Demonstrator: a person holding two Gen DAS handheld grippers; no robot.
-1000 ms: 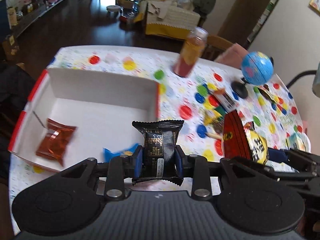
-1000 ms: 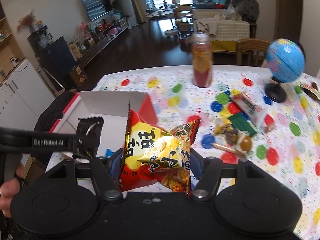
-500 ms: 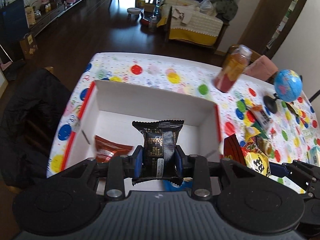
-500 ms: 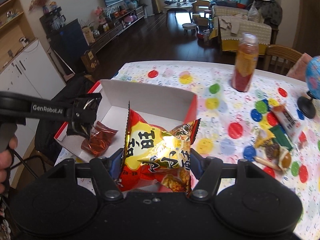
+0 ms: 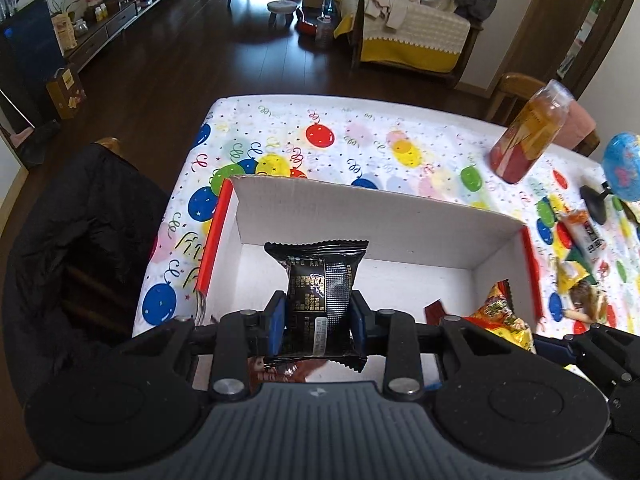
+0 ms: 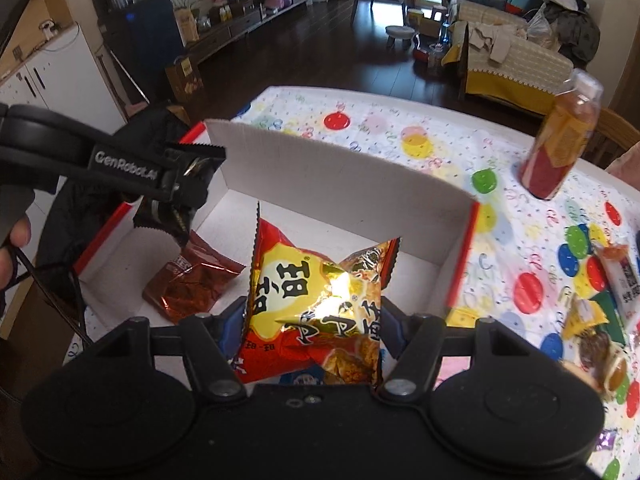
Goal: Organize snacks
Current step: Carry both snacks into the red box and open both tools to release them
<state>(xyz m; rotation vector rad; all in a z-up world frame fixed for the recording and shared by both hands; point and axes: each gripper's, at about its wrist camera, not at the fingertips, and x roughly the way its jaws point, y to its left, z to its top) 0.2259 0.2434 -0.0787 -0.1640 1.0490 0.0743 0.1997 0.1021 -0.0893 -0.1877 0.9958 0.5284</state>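
Left gripper clamped on black snack packet, held upright over the box, blue pads pinching its sides. Packet print is small gold text, not readable. In the right wrist view the same gripper comes in from 9 o'clock over the box's left red edge; arm reads "GenRobot.AI".

Box walls stand white, with red outer edges at 9 and 3 o'clock. Floor inside is mostly bare toward 12. A dark red foil packet lies flat at the near left.

Right gripper closed on red-yellow chip bag, big black Chinese characters on yellow, bag hanging above the box's near right part.

Bench beyond the far wall is open at 12. At 2 o'clock stands a bottle, yellow label, red contents. Loose snacks cluster at 3, just outside the box. Globe at the far right edge.
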